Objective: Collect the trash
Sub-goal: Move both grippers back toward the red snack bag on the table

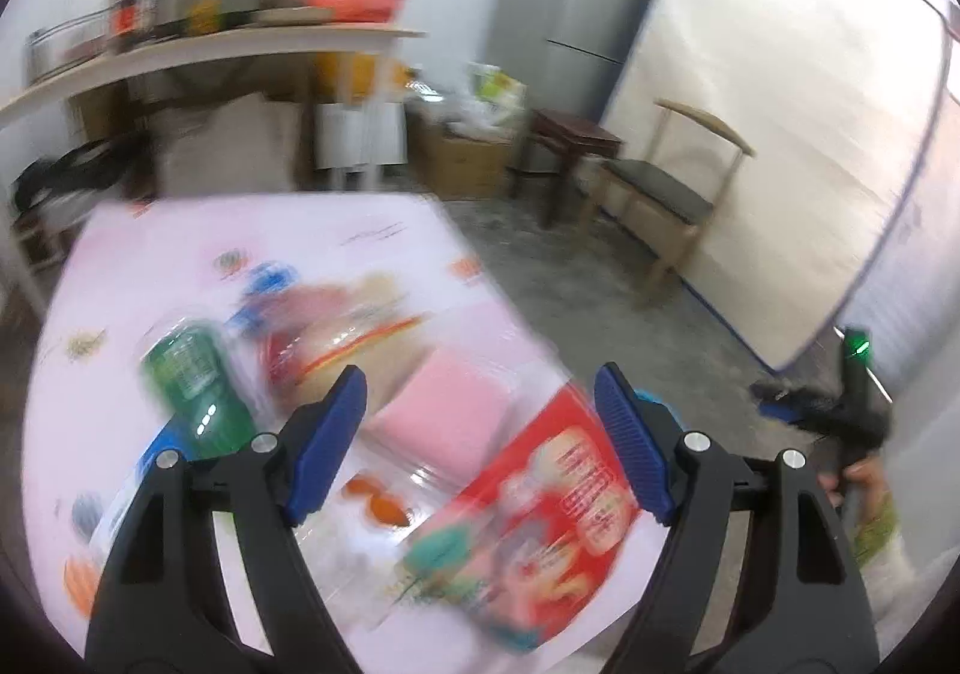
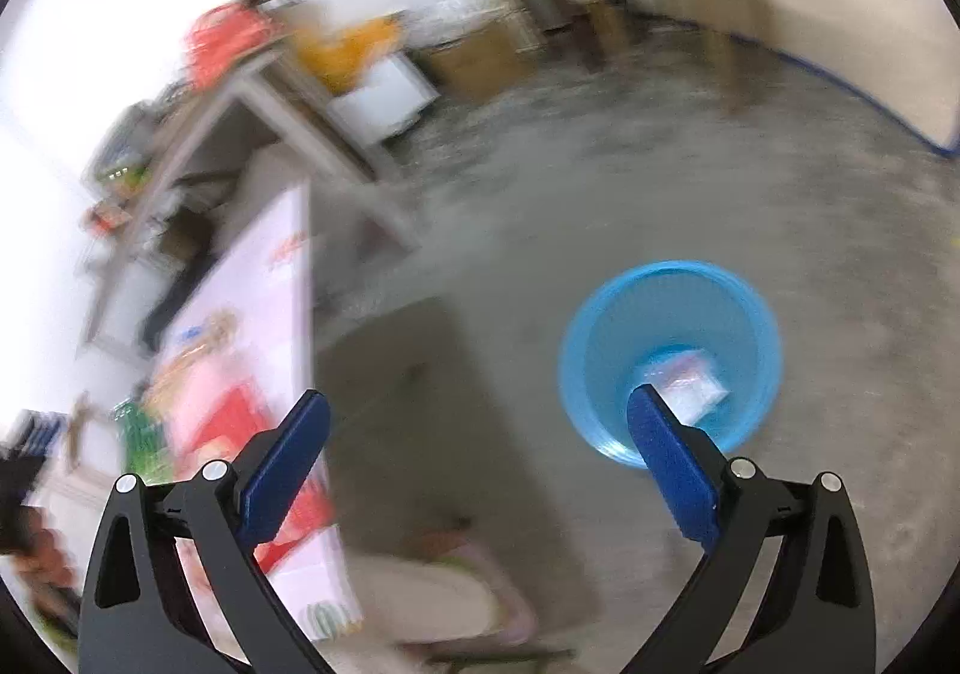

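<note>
Both tools — left (image 1: pixel 480 434), right (image 2: pixel 480 446) — wide open, empty; next, likely light, crinkly, slippery red printed snack bag (image 1: pixel 540 500) on pink-clothed table (image 1: pixel 150 254) — best pinched at edge.

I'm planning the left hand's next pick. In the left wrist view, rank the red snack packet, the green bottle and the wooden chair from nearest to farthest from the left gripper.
From the left gripper, whose fingers stand open and empty:
1. Red snack packet, on the table just under the right finger.
2. Green bottle, on the table, off to the left.
3. Wooden chair, on the floor beyond the table, upper right.
</note>
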The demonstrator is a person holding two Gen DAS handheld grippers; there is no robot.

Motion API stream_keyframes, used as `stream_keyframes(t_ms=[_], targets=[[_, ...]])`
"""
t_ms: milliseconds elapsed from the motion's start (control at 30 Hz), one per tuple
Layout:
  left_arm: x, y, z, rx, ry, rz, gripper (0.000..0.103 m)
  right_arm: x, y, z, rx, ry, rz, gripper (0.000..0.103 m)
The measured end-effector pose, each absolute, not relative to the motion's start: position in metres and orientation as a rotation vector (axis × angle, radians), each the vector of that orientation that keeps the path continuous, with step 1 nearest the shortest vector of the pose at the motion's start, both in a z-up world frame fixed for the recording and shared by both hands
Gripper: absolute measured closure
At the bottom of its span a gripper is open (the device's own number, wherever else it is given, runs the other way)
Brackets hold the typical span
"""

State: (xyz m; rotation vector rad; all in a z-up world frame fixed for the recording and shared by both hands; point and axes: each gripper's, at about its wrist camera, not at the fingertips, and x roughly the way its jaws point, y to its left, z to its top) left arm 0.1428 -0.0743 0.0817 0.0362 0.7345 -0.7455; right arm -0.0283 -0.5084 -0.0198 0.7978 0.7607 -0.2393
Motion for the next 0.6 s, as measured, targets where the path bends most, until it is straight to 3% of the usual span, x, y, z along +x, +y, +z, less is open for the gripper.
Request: stream_keyframes(t_ms=[233,333,600], targets=[[0.11,-0.013,0.026,-0.073,0.747,-0.691,0.029,0.016,-0.437,-0.011,0.737,0.819,-0.001,0.008],[0.112,-0.019,0.012,-0.082,0.788,-0.719,0.037,0.025,-0.413,-0.013,0.729,0.842,0.057,0.02],[0.13,-0.075,-0.016,0.037,0.859,-0.777,0.043,0.027,-0.378,-0.035,0.746,0.928,0.068,0.043]])
